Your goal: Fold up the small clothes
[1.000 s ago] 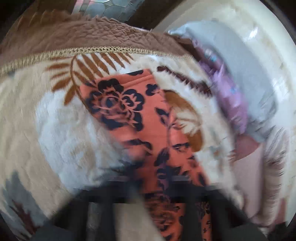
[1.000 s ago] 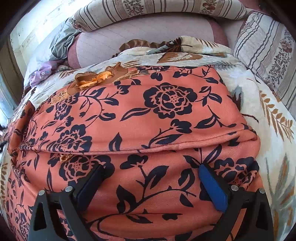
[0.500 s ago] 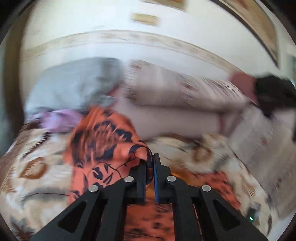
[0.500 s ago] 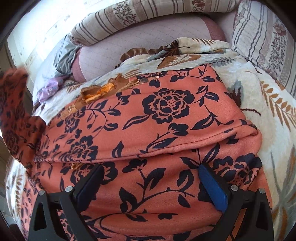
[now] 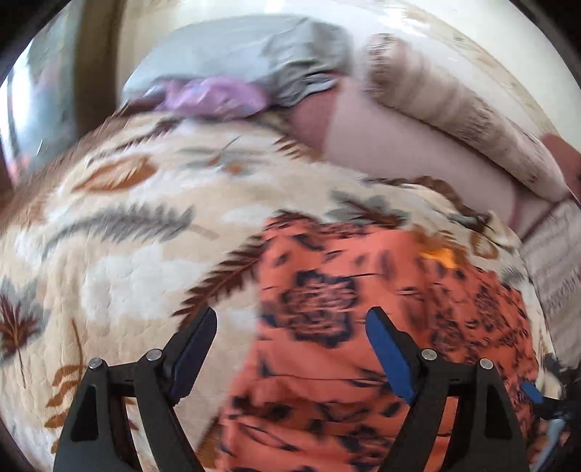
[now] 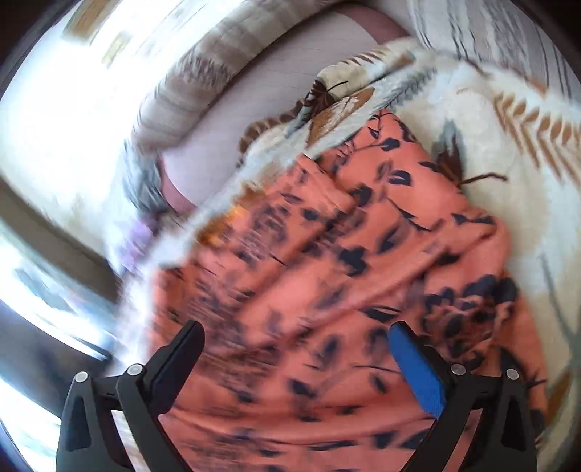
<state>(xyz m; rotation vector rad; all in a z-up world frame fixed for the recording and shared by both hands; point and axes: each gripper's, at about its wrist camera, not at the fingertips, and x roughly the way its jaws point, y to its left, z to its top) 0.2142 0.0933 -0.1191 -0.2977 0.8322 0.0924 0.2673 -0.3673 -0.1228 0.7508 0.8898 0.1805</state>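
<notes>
An orange garment with dark navy flowers (image 5: pixel 363 326) lies folded over itself on a cream leaf-print blanket (image 5: pixel 127 236). My left gripper (image 5: pixel 290 326) is open and empty, hovering over the garment's left edge. In the right wrist view the same garment (image 6: pixel 345 290) fills the middle, blurred by motion. My right gripper (image 6: pixel 297 341) is open and empty just above the cloth. Its tip shows at the lower right of the left wrist view (image 5: pixel 544 399).
Grey cloth (image 5: pixel 254 51) and purple cloth (image 5: pixel 214 98) are piled beyond the blanket. A striped bolster (image 5: pixel 454 119) and a pink cushion (image 5: pixel 399 152) lie at the back. Striped pillows (image 6: pixel 508 32) and the blanket (image 6: pixel 508 163) are at the right.
My left gripper was shut on a lifted part of the garment; it has let go and now stands open over the flat cloth. My right gripper stayed open and swung, tilting its view.
</notes>
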